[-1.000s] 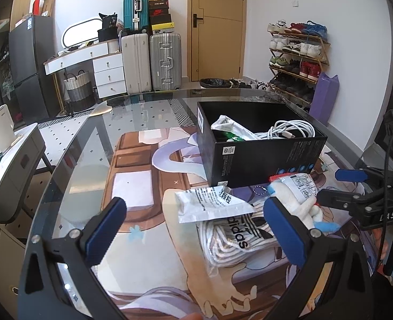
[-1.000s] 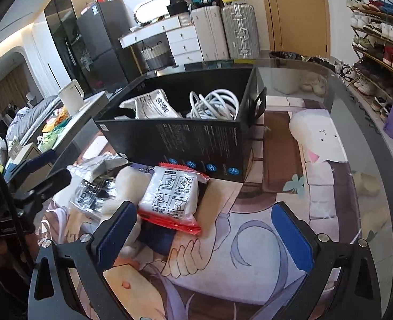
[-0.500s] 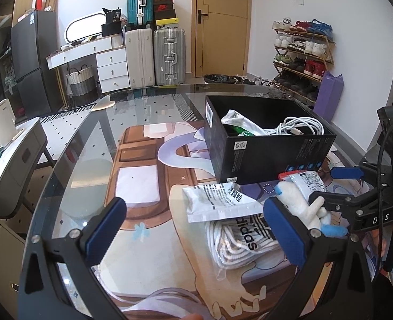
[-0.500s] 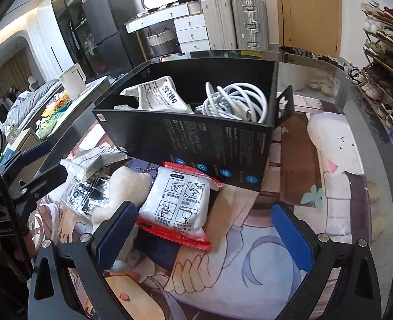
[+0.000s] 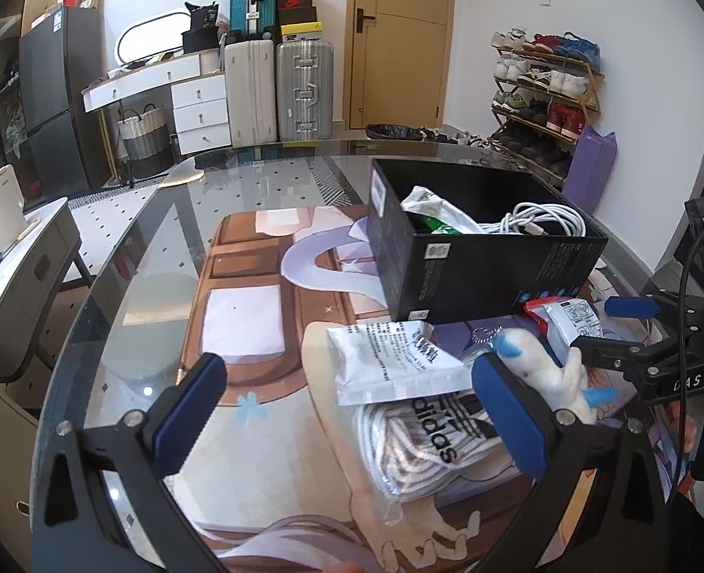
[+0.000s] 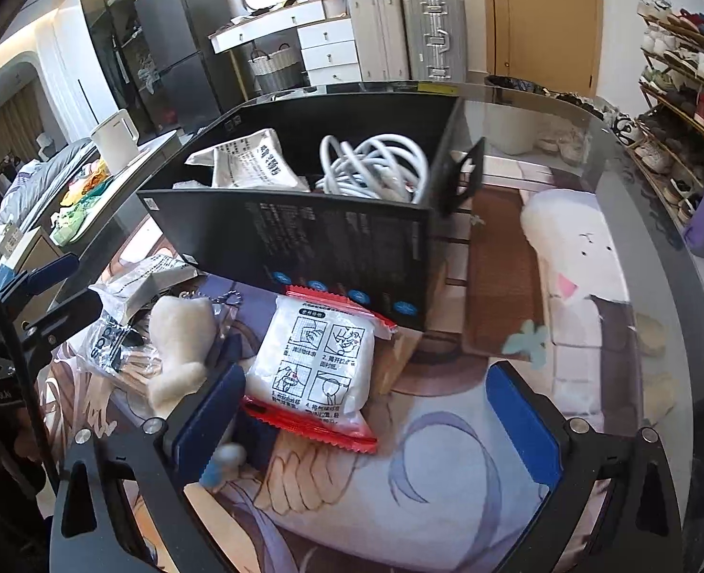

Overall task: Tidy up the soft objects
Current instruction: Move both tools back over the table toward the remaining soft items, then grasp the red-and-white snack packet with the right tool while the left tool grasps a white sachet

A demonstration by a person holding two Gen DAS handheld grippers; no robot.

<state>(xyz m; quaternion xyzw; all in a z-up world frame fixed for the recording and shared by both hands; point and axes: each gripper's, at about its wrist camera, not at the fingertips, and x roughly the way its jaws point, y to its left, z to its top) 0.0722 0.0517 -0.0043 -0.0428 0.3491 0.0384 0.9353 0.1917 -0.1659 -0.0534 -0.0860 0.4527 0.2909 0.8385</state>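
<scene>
A black box point(image 6: 333, 238) on the printed mat holds a coiled white cable point(image 6: 376, 167) and a white pouch point(image 6: 251, 162). In front of it lies a red-edged white pack point(image 6: 318, 367), between the open fingers of my right gripper point(image 6: 366, 418) and close to its left pad. Left of the pack are a white plush toy point(image 6: 180, 344) and a bagged Adidas item point(image 5: 428, 434), with a flat white packet point(image 5: 390, 358) on top. My left gripper point(image 5: 349, 410) stands open over the packet and the bag, its right pad against the plush toy point(image 5: 543, 372).
The glass table point(image 5: 113, 258) curves away at the left and far side. Beyond it are suitcases point(image 5: 275, 90), a white drawer unit point(image 5: 199, 110), a shoe rack point(image 5: 543, 90) and a door. A low grey cabinet point(image 5: 32, 262) stands left of the table.
My right gripper has moved forward, so the red-edged pack and the box are larger and the pack lies between its fingers. The left view shifted only slightly. Both stay open.
</scene>
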